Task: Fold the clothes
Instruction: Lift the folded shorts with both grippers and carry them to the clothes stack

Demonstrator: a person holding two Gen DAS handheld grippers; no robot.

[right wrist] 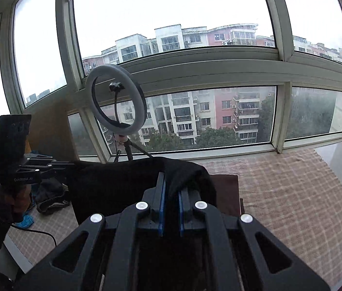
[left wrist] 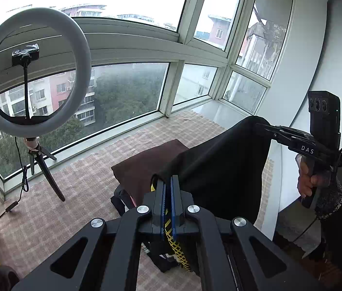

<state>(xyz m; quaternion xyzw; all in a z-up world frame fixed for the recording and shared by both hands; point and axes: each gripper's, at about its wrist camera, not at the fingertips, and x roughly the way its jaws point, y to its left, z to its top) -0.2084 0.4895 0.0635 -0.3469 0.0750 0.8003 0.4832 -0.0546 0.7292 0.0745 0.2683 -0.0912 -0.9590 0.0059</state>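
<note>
A black garment (left wrist: pixel 219 169) hangs stretched in the air between both grippers. In the left wrist view my left gripper (left wrist: pixel 168 180) is shut on one top corner, its blue pads pinching the cloth. A yellow netted pattern (left wrist: pixel 177 245) shows below the jaws. My right gripper (left wrist: pixel 257 125), held by a hand (left wrist: pixel 308 181), is shut on the other top corner. In the right wrist view the right gripper (right wrist: pixel 171 184) bites the black garment (right wrist: pixel 112 184), and the left gripper (right wrist: pixel 65 164) holds the far corner at the left. A folded brown garment (left wrist: pixel 144 167) lies on the checked cloth behind.
A checked cloth (right wrist: pixel 292 194) covers the window ledge. A ring light on a tripod (left wrist: pixel 32 72) stands at the left by the window. A heap of dark clothes (right wrist: pixel 49 195) lies at the left end, with cables nearby. A white wall (left wrist: pixel 328 72) closes the right side.
</note>
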